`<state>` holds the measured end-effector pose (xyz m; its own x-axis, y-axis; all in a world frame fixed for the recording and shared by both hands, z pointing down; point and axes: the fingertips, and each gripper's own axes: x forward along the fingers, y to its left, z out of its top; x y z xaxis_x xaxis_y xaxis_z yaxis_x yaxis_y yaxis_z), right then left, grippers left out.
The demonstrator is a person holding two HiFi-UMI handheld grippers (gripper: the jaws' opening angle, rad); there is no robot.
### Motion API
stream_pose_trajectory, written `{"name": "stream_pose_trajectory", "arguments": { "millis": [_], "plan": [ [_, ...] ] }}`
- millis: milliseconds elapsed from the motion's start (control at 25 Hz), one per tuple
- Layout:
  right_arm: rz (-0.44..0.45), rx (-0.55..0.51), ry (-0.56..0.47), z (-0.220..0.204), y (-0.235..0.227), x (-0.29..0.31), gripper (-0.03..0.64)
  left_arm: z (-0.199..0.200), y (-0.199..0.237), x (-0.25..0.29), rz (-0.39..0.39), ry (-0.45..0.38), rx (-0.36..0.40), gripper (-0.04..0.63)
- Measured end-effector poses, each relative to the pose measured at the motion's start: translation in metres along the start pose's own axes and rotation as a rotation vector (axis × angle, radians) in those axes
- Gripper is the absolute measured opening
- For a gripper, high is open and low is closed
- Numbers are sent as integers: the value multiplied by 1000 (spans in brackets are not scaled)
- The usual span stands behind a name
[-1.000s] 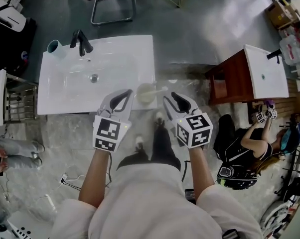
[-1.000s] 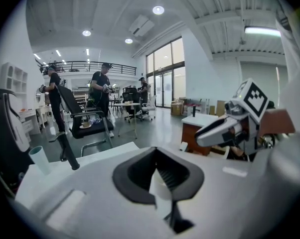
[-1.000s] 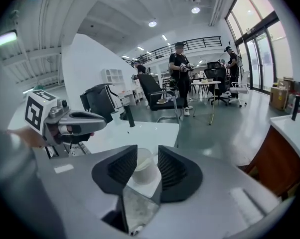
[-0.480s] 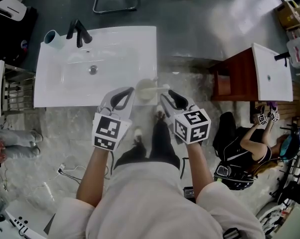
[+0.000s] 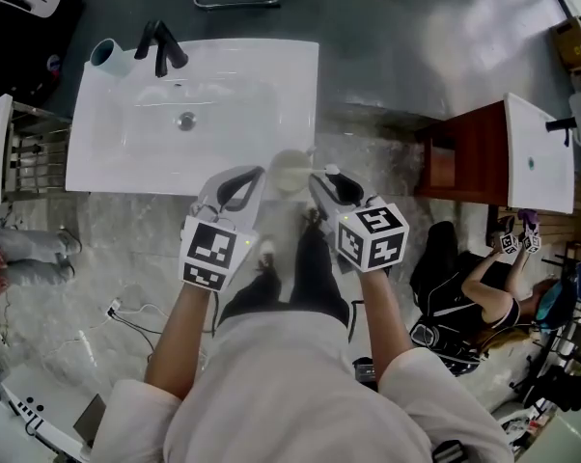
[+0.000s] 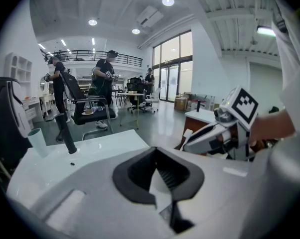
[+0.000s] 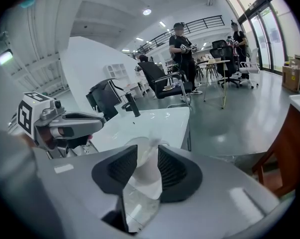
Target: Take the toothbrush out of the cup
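Left tool [image 5: 256, 174]: just left of cup [image 5: 289, 172], clenched on nothing, kept clear. Right tool [image 5: 319, 176]: just right of cup, grasping toothbrush [image 7: 148, 171] where it leans out, apparently for lifting; toothbrush not yet out. Beyond cup: sink [image 5: 126, 167], tap [image 5: 160, 54].

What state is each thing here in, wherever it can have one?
Round white cup: upright on the white sink's near edge.
White toothbrush: in the cup, leaning right.
Left gripper: fingers together, empty.
Right gripper: fingers closed on the toothbrush.
Black faucet: no water running.
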<state>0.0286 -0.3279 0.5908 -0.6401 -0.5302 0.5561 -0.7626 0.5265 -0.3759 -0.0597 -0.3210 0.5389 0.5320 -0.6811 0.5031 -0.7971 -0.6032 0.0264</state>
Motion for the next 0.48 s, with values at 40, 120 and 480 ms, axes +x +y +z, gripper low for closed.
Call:
{"name": "stream_pose_trajectory", "arguments": {
  "millis": [40, 120, 480],
  "plan": [
    [3, 2, 2, 0, -1, 2, 134, -1, 1, 0, 2, 3, -4, 0],
    [12, 7, 5, 0, -2, 5, 133, -3, 2, 2, 5, 9, -10, 0],
    [45, 7, 6, 2, 1, 17, 94, -6, 6, 7, 17, 16, -12, 0]
  ]
}}
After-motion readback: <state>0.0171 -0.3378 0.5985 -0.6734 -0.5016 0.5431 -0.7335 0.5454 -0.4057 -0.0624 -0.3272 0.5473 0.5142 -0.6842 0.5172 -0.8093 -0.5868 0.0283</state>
